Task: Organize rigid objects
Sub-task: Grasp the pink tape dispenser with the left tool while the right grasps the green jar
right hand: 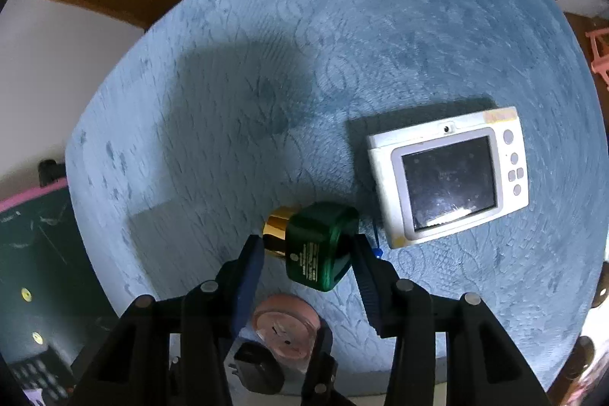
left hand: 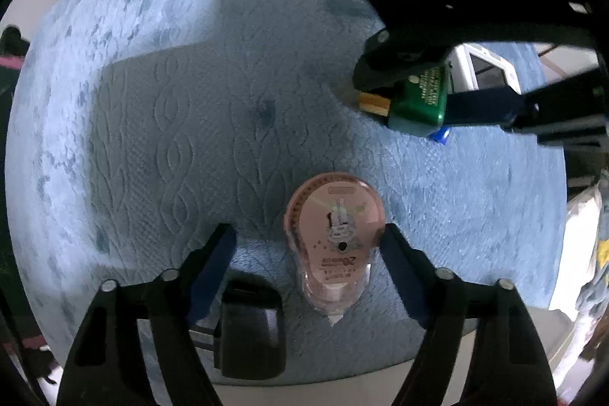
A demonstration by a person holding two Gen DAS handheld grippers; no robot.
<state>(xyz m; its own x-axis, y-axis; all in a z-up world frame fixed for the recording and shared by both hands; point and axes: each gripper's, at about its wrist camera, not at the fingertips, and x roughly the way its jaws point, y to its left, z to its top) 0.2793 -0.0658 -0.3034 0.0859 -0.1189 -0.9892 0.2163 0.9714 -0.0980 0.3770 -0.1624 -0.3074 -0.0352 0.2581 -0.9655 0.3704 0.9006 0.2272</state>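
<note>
The far side of the green bottle [right hand: 318,246] is hidden by its own body, and only a corner of a small blue item [right hand: 377,251] shows behind the right gripper's finger; what it is cannot be told. In the left wrist view the white camera [left hand: 487,69] is largely masked by the right gripper's black frame. The black block [left hand: 251,330] near the left gripper is dark and without legible detail.

Right gripper [right hand: 308,252]: jaws part-way apart, with the green bottle and its gold cap [right hand: 276,231] lying between them; the right-hand finger touches or nearly touches the bottle, while a gap remains at the left-hand finger, so no grip is evident. The white camera lies screen up ahead and to the right of this gripper.

Left gripper [left hand: 306,246]: jaws wide apart, with the pink correction-tape dispenser [left hand: 335,238] between them, closer to the right-hand finger; contact cannot be confirmed. The black block sits beside the left-hand finger.

All objects rest on the blue quilted mat [right hand: 342,44].
</note>
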